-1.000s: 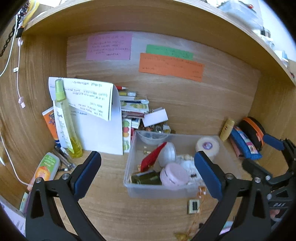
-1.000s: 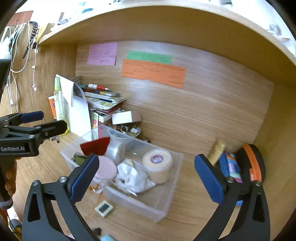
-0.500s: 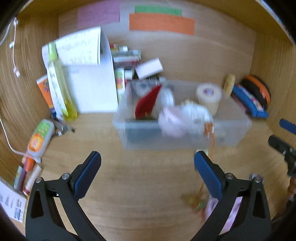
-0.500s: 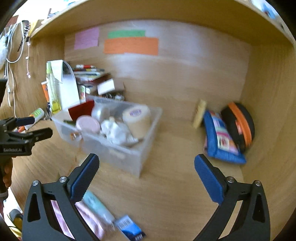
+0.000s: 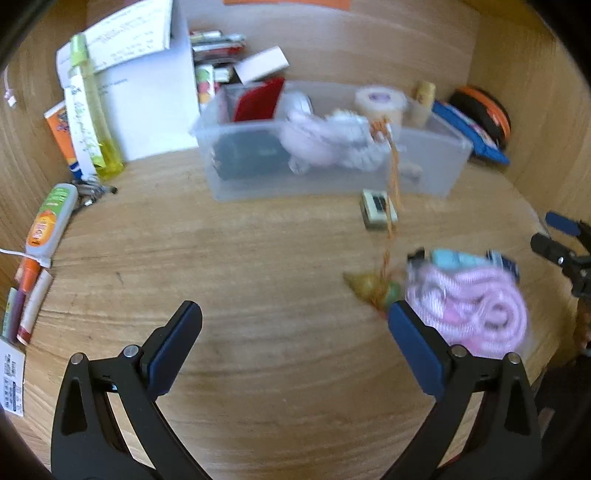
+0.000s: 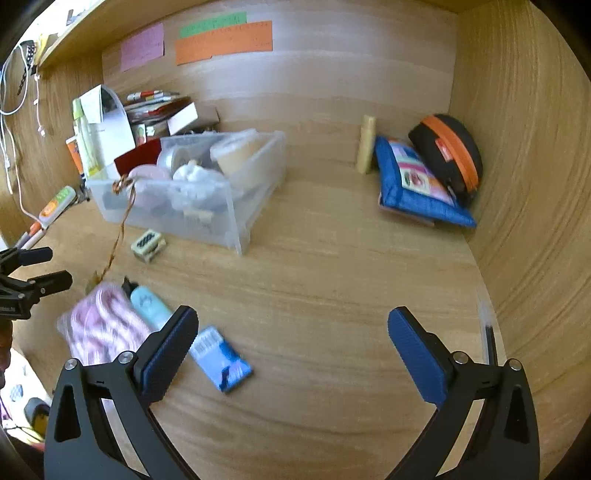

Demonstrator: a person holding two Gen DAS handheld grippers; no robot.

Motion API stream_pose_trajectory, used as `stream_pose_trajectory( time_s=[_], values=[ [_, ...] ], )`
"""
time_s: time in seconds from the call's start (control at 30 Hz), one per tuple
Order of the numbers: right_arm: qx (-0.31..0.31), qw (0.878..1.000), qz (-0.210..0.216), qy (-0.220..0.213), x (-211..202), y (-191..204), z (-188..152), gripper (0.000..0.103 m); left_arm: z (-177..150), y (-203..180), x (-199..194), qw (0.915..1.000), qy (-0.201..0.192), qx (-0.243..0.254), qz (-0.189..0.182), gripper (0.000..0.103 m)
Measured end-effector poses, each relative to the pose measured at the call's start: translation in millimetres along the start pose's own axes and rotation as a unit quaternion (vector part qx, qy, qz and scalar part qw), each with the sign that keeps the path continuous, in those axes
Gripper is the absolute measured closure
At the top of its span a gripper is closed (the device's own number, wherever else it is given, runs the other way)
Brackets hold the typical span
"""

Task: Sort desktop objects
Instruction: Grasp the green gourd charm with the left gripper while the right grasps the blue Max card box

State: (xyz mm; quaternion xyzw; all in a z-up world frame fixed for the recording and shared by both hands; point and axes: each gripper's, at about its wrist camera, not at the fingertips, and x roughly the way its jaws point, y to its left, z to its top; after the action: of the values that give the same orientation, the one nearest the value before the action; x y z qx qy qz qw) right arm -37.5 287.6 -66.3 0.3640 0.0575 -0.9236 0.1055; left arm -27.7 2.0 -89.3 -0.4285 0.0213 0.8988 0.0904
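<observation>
Now pulled back from the clear bin [image 5: 332, 162] with both tools [image 5: 291, 325] [image 6: 291, 325] wide and empty, bringing loose pink cord bundle [image 5: 476, 310] on the table [image 5: 240, 258] into reach.

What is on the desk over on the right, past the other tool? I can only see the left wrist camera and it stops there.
Observer: A thin pen lies on the desk right beside the right wall, pointing toward the back. It is too blurry to see more of it.
Operator: Cool! And what is stuck on the back wall? I only see a tiny bit of the orange paper.
Observer: A green paper sits just above the orange one, and a pink paper is to their left. The writing on them is too small to read.
</observation>
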Motion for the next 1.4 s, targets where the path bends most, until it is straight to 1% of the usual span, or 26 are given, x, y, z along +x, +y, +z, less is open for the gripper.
stream_pose_trajectory(
  time_s=[0.07,0.17,0.27,0.4,0.5,0.57,0.7,0.77,0.8,0.87,0.93,1.0,1.07,1.13,1.17,1.23,1.3,1.4],
  values=[
    [-0.008,1.0,0.002,0.003,-3.3,1.3,-5.3,0.001,-3.0,-4.8,3.0,0.9999,0.008,0.009,-0.008,0.001],
    [-0.022,1.0,0.004,0.01,-4.6,4.5,-11.4,0.001,-2.8,-11.5,6.3,0.9997,0.011,0.018,-0.009,0.001],
    [-0.033,0.999,0.01,0.017,-2.4,8.8,-16.1,0.002,1.3,-13.9,11.1,0.9996,0.013,0.016,-0.018,0.001],
    [-0.041,0.999,0.019,0.03,5.8,12.8,-20.8,0.003,4.7,-17.0,17.5,0.9996,0.015,0.018,-0.013,0.001],
    [-0.045,0.998,0.025,0.034,8.6,15.0,-23.6,0.007,6.7,-18.8,21.1,0.9997,0.015,0.018,-0.009,0.001],
    [-0.049,0.998,0.029,0.038,11.4,16.7,-24.2,0.012,8.4,-19.5,22.7,0.9997,0.014,0.018,-0.008,0.001],
    [-0.059,0.997,0.035,0.044,16.9,20.2,-22.9,0.021,9.8,-18.2,25.0,0.9997,0.011,0.019,0.003,0.002],
    [-0.068,0.996,0.037,0.05,20.8,22.7,-22.0,0.03,10.5,-18.5,25.9,0.9997,0.011,0.022,0.007,0.004],
    [-0.071,0.995,0.037,0.053,22.4,23.6,-22.3,0.032,10.9,-19.0,26.1,0.9996,0.011,0.024,0.005,0.005],
    [-0.07,0.995,0.045,0.053,24.3,24.0,-20.0,0.036,11.8,-20.0,25.8,0.9995,0.012,0.03,0.0,0.011],
    [-0.065,0.995,0.051,0.057,27.1,23.5,-17.6,0.038,12.4,-21.5,25.0,0.9993,0.009,0.036,-0.004,0.017],
    [-0.065,0.995,0.058,0.056,28.3,24.0,-16.5,0.043,13.2,-21.7,25.4,0.9993,0.006,0.037,-0.005,0.02],
    [-0.066,0.994,0.062,0.056,28.5,25.8,-15.9,0.049,13.9,-21.0,25.8,0.9993,0.002,0.036,-0.004,0.026],
    [-0.067,0.994,0.067,0.055,28.2,26.8,-16.2,0.053,14.7,-21.2,25.3,0.9993,-0.001,0.037,-0.005,0.032],
    [-0.065,0.994,0.072,0.056,28.1,26.8,-16.4,0.055,15.1,-21.0,25.2,0.9994,-0.001,0.035,-0.005,0.033],
    [-0.065,0.994,0.072,0.054,27.7,27.1,-16.5,0.056,14.3,-21.2,24.9,0.9994,-0.002,0.033,-0.004,0.034],
    [-0.067,0.994,0.075,0.052,26.9,28.2,-17.0,0.06,13.0,-21.9,23.9,0.9994,-0.003,0.033,-0.006,0.037],
    [-0.071,0.993,0.079,0.05,25.6,30.6,-17.5,0.071,11.4,-23.4,22.0,0.9993,-0.004,0.037,-0.009,0.045]
  ],
)
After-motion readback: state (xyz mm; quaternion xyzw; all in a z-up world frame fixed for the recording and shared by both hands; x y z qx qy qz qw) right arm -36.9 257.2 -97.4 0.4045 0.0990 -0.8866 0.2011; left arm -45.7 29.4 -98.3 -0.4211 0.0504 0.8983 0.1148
